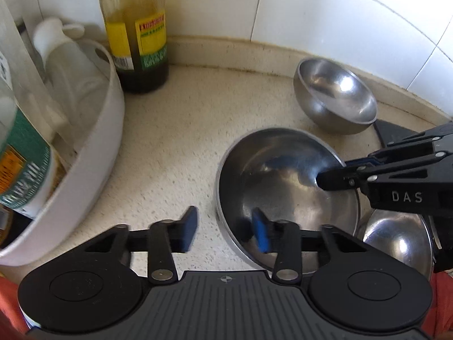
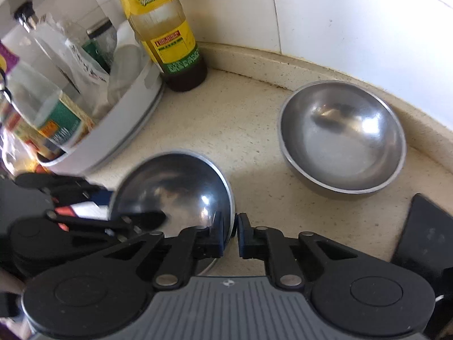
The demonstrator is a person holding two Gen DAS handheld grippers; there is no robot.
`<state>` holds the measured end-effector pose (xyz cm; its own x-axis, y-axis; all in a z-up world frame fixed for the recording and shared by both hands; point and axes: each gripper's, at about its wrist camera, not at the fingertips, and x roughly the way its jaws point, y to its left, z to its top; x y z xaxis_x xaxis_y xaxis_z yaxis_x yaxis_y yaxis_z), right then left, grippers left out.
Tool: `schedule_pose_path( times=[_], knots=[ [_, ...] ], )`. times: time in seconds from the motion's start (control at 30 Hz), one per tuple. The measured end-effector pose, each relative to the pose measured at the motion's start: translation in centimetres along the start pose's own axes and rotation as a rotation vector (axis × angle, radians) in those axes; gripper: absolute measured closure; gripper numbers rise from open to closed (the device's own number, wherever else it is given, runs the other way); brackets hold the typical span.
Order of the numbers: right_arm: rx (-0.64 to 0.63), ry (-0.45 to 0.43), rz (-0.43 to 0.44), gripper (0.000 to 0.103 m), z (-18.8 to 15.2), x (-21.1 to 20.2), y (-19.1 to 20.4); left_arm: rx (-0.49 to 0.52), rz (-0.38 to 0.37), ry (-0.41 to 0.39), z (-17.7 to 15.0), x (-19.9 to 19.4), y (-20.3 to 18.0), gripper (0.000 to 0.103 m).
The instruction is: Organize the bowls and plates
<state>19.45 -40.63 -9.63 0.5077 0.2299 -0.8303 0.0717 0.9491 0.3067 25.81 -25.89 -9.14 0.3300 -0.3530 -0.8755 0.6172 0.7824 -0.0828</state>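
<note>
A large steel bowl (image 1: 286,187) sits tilted over a second steel bowl (image 1: 396,240) on the beige counter. My right gripper (image 1: 334,174) comes in from the right and is shut on the large bowl's right rim; in the right wrist view the same gripper (image 2: 235,235) pinches the rim of that bowl (image 2: 175,189). My left gripper (image 1: 225,229) is open, straddling the bowl's left rim, one finger inside and one outside. A smaller steel bowl (image 1: 337,96) stands alone near the tiled wall, and it also shows in the right wrist view (image 2: 342,136).
A white round tub (image 1: 93,153) holding bottles and jars stands at the left. A yellow-labelled oil bottle (image 1: 136,28) stands in the corner by the white tiled wall. A black flat object (image 2: 424,235) lies at the right on the counter.
</note>
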Motion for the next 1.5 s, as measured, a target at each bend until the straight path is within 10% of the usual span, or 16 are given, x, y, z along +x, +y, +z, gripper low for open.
schedule_pose_path(
  times=[0.83, 1.5],
  knots=[
    [0.074, -0.172, 0.015, 0.09, 1.8, -8.1, 0.2, 0.048, -0.036, -0.179, 2.4, -6.4, -1.7, 0.063],
    [0.193, -0.1, -0.108, 0.09, -6.8, -12.0, -0.3, 0.225, -0.145, -0.147, -2.5, -7.5, -8.3, 0.06]
  ],
)
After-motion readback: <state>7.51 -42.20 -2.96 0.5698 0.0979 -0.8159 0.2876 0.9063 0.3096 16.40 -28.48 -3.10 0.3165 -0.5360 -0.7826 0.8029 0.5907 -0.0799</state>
